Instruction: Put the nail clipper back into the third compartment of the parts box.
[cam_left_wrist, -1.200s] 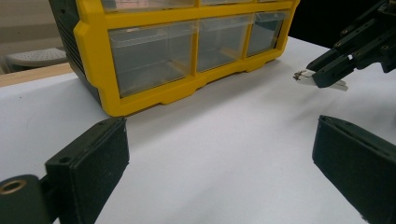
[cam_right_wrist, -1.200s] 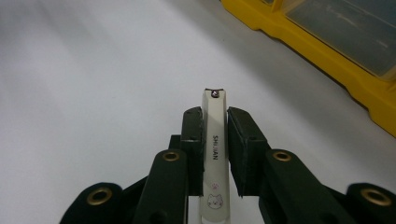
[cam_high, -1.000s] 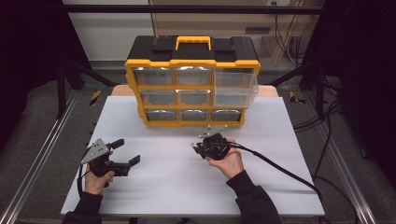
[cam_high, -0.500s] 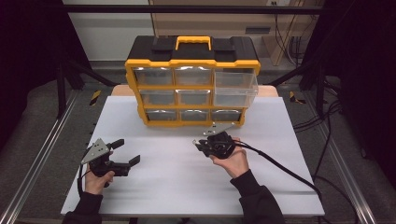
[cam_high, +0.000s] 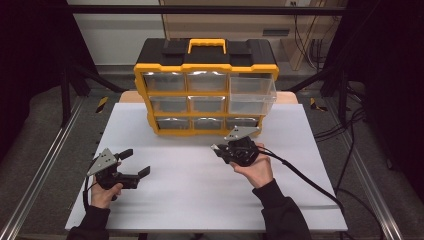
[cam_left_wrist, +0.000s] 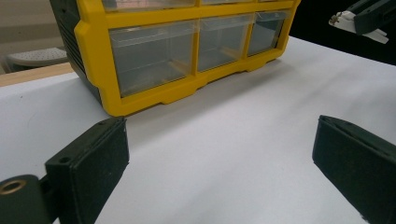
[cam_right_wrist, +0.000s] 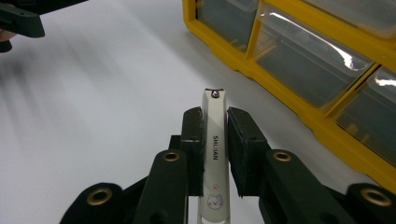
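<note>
Clipper (cam_right_wrist: 215, 149) base hidden between right claw (cam_right_wrist: 215, 119) pads.

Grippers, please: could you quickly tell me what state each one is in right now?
Left gripper: open, holding nothing.
Right gripper: shut on a slim white nail clipper.

Printed lengthwise in small dark capitals on the white nail clipper (cam_right_wrist: 215, 158): a brand reading roughly "SHUJIAN", the middle letters hard to make out. Below it, toward the near end, a small paw print and a cartoon cat face. No other readable text, label or number on the yellow drawer organizer (cam_right_wrist: 299, 56) or elsewhere.
</note>
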